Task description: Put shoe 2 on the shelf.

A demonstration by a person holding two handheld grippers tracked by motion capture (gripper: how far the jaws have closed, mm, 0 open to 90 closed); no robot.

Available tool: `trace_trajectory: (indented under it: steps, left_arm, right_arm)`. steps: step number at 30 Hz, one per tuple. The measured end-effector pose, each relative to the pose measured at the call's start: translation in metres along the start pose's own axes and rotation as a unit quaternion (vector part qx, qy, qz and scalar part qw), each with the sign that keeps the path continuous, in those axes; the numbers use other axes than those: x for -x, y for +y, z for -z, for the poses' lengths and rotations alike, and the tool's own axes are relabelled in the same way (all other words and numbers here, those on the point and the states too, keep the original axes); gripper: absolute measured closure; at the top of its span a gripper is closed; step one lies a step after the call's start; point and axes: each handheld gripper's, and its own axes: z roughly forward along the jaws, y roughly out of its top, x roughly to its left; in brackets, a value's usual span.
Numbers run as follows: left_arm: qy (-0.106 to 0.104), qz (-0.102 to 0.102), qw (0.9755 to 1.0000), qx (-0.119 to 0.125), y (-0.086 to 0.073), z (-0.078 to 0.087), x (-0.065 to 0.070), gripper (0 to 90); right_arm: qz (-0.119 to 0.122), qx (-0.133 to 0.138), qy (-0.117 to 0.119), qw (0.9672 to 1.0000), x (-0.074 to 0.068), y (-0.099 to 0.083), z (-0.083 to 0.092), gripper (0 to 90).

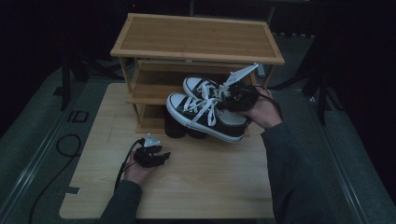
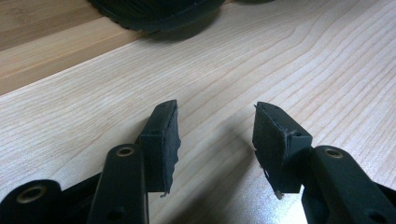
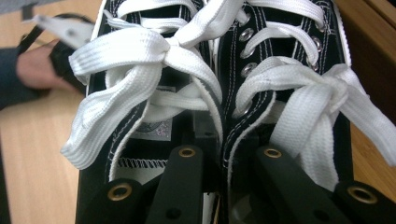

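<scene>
While gripped, sneakers [image 1: 205, 112] above rack [image 1: 196, 39].

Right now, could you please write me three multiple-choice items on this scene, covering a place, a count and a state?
1. Where does the left gripper rest?
A. low over the table
B. on the rack's top board
C. inside a shoe

2. How many sneakers does the right gripper carry?
A. one
B. two
C. three

3. How do the left gripper's jaws stand?
A. closed on a lace
B. closed on a shoe
C. apart, holding nothing

Key: 1 A, it lies by the table surface, short of the rack; 2 B, its jaws pinch the inner sides of both sneakers; 3 C, bare wood shows between them.
</scene>
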Motion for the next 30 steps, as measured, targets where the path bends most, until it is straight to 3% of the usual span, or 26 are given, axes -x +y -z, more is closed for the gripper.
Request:
trace_trajectory:
  steps: [2, 6, 19, 22, 30]
  left_arm:
    - [0.0, 0.001, 1.0, 0.001, 0.0, 0.0, 0.0, 50.8]
    - [0.0, 0.0, 1.0, 0.0, 0.0, 0.0, 0.0, 50.8]
    - [0.0, 0.0, 1.0, -0.001, 0.0, 0.0, 0.0, 50.8]
    - [-0.001, 0.0, 1.0, -0.001, 0.0, 0.0, 0.0, 50.8]
    - [-0.002, -0.002, 1.0, -0.002, 0.0, 0.0, 0.0, 50.8]
  right_arm:
    - [-0.022, 0.004, -0.02, 0.9995, 0.004, 0.002, -0.005, 85.4]
    - [-0.054, 0.007, -0.039, 0.9978, 0.008, 0.003, -0.01, 85.4]
    - [-0.094, 0.009, -0.093, 0.9912, 0.009, 0.012, -0.017, 85.4]
    - [-0.103, 0.006, -0.116, 0.9878, 0.006, 0.016, -0.022, 85.4]
    - [-0.153, 0.014, -0.145, 0.9774, 0.006, 0.018, -0.025, 85.4]
